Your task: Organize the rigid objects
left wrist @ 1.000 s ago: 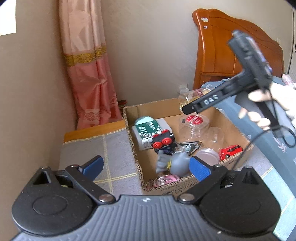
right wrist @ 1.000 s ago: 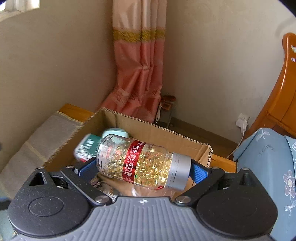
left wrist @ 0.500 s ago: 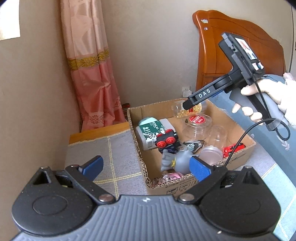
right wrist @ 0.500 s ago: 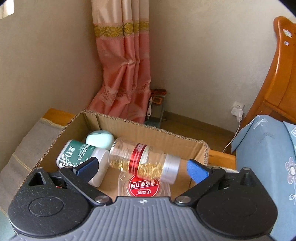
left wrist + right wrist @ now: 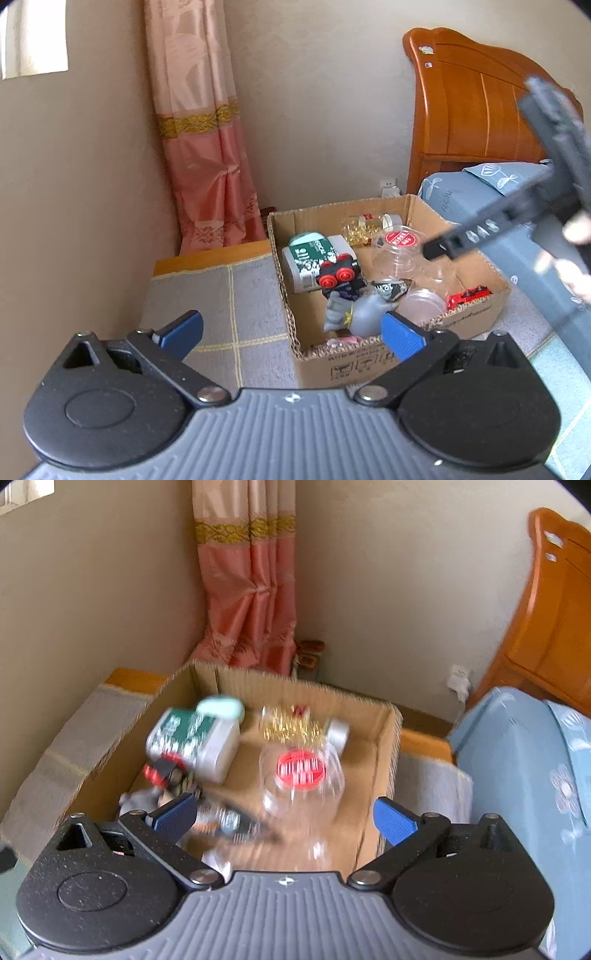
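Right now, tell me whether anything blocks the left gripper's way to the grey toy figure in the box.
Only the cardboard box's near wall stands between the left gripper and the grey toy figure. The box is open on top, so a reach over that wall looks clear. The gripper's jaws are opening, with nothing between them.

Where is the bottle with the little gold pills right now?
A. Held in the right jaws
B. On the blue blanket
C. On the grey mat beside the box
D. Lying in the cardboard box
D. The pill bottle lies on its side at the far end of the box, next to the red-lidded jar, and the right gripper has nothing between its jaws.
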`<action>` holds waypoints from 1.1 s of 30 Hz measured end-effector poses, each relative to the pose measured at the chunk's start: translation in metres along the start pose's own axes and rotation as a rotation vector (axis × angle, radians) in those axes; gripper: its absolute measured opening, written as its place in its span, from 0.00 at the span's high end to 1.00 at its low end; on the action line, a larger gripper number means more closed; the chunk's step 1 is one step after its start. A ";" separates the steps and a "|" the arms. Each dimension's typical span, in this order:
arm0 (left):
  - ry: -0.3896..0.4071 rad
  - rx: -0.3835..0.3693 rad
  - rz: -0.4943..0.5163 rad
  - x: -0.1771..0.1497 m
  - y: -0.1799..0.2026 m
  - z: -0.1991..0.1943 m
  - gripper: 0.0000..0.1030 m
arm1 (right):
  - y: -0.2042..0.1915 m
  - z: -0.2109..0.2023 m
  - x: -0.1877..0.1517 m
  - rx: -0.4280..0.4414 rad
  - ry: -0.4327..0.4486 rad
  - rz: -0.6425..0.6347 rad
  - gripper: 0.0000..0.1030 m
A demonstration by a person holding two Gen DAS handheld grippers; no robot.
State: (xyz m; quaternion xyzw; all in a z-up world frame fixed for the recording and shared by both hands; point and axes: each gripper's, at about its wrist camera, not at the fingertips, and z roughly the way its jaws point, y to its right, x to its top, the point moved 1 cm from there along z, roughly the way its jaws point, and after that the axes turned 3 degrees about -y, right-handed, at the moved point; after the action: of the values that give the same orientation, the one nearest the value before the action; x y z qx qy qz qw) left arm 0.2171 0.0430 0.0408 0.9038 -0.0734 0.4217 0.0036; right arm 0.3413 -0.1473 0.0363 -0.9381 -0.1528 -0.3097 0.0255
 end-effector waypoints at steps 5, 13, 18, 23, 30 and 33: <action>0.003 0.064 -0.008 -0.018 0.012 -0.006 0.01 | -0.019 -0.036 -0.046 -0.034 0.015 0.033 0.00; -0.051 0.065 -0.042 -0.038 0.032 -0.018 0.01 | -0.037 -0.071 -0.117 -0.046 0.026 0.181 0.00; -0.095 0.083 -0.059 -0.039 0.040 -0.031 0.01 | -0.042 -0.086 -0.136 -0.085 0.035 0.235 0.00; -0.137 0.118 -0.066 -0.037 0.045 -0.040 0.01 | -0.046 -0.103 -0.144 -0.135 0.058 0.230 0.00; -0.118 0.131 -0.076 -0.026 0.045 -0.057 0.01 | -0.051 -0.119 -0.145 -0.157 0.097 0.212 0.00; -0.108 0.136 -0.087 -0.022 0.044 -0.064 0.01 | -0.051 -0.126 -0.146 -0.153 0.114 0.216 0.00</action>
State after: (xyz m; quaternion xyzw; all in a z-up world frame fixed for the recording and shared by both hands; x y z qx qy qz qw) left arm 0.1486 0.0065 0.0627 0.9257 -0.0054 0.3756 -0.0437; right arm 0.1429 -0.1559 0.0495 -0.9292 -0.0251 -0.3687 -0.0044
